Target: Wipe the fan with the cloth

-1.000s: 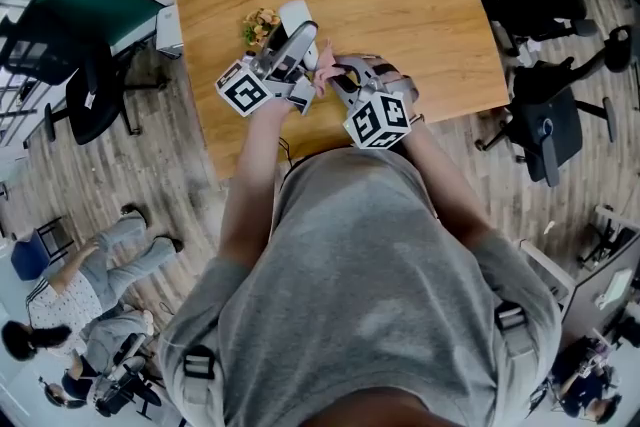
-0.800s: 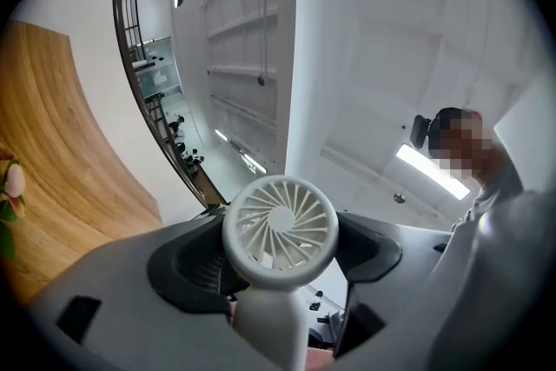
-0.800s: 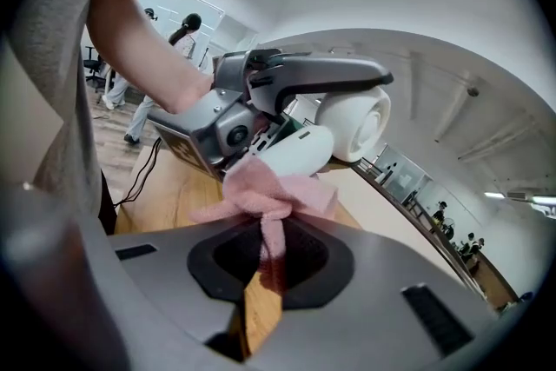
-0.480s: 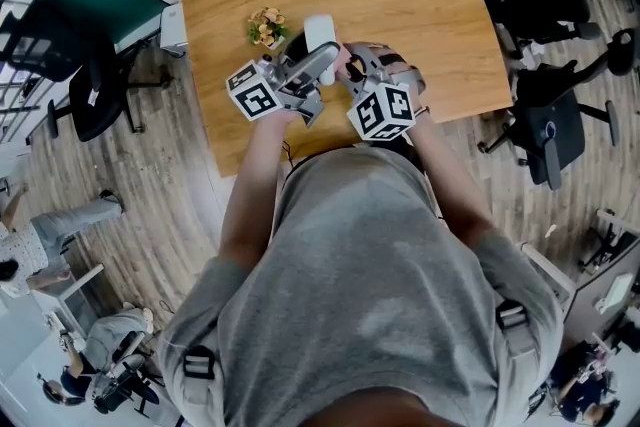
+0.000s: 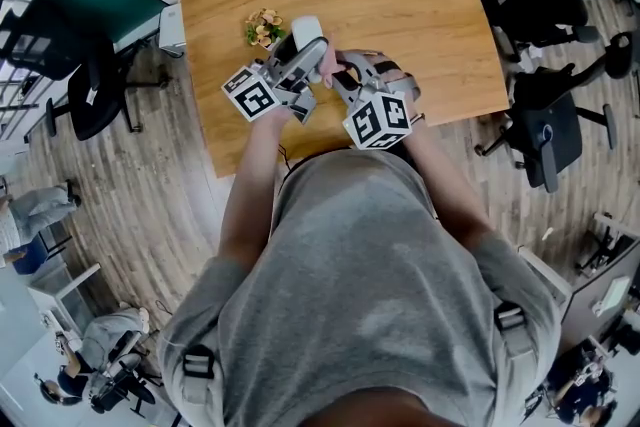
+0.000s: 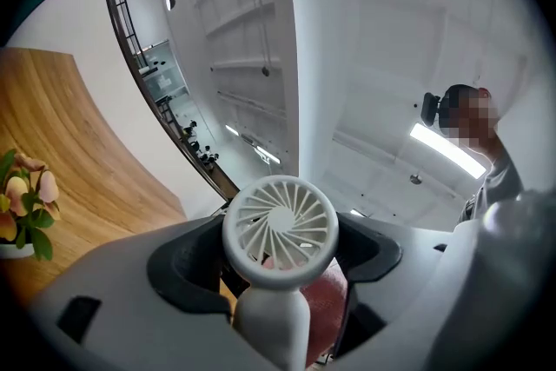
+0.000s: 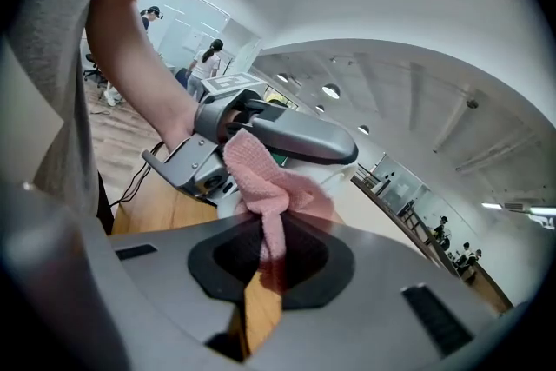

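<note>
In the head view the left tongs (image 5: pixel 303 43) cover the fan (image 5: pixel 308 23) below its white head, and the cloth (image 5: pixel 327 65) shows only as a pink scrap between them and the right tongs (image 5: pixel 340 75). In the left gripper view the fan's handle runs off the bottom edge, the cloth behind it is a blurred reddish patch, and the flowers (image 6: pixel 24 204) are cut by the left edge. In the right gripper view cloth and left tongs hide most of the fan.

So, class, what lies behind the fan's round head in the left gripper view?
The pink cloth, showing below the fan head; the rest of it is covered.
</note>
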Motion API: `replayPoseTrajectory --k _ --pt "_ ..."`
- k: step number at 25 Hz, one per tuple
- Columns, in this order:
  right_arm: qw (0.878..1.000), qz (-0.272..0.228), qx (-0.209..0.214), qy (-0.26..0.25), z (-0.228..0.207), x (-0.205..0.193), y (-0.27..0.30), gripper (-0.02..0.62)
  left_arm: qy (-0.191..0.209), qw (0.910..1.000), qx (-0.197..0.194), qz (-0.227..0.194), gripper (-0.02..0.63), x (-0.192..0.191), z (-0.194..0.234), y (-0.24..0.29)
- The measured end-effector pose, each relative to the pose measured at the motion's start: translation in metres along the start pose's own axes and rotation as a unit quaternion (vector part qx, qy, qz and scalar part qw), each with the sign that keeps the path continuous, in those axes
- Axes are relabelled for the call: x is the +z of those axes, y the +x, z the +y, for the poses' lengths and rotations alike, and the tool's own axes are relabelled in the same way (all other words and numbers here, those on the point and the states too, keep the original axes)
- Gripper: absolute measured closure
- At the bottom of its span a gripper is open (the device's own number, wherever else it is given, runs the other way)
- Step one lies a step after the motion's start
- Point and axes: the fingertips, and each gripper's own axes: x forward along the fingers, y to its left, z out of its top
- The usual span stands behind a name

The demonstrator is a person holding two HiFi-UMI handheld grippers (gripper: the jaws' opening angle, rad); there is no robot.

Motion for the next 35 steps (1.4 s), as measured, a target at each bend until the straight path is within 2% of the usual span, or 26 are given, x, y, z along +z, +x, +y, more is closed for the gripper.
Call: replayPoseTrajectory --k 4,8,13,16,22,27,31,35 --pt "1.000 0.002 0.019 0.003 0.014 -0.008 0.000 0.556 0.004 0.9999 0.005 -0.010 0.219 0.007 0.001 0.001" --pt "1.000 0.008 0.024 0.008 0.019 -0.015 0.002 0.557 0.011 0.9999 -0.010 -0.008 0.219 0.010 -0.009 0.005" --pt "1.000 0.016 0.015 0.014 0.013 -0.022 0.001 0.557 0.000 0.9986 -0.053 0.007 0.219 -0.004 -0.032 0.010" --pt "1.000 0.015 0.003 0.016 0.004 -0.021 0.000 0.557 0.002 0.9983 -0.054 0.023 0.219 -0.014 -0.034 0.012" --pt "1.000 0.017 -0.011 0.015 -0.002 -0.018 -0.009 0.557 -0.006 0.9994 -0.016 0.030 0.219 -0.026 -0.019 0.008" --pt "1.000 0.018 -0.008 0.006 0.003 -0.010 -0.009 0.557 0.036 0.9970 0.049 0.050 0.219 -0.025 0.002 0.009" --pt "1.000 0.019 0.008 -0.008 0.015 -0.003 -0.003 0.557 0.048 0.9949 0.082 0.034 0.219 -0.021 0.016 0.006" --pt "0.999 0.020 0.025 -0.015 0.028 -0.004 0.001 0.556 0.050 0.9943 0.092 0.020 0.219 -0.013 0.020 0.004"
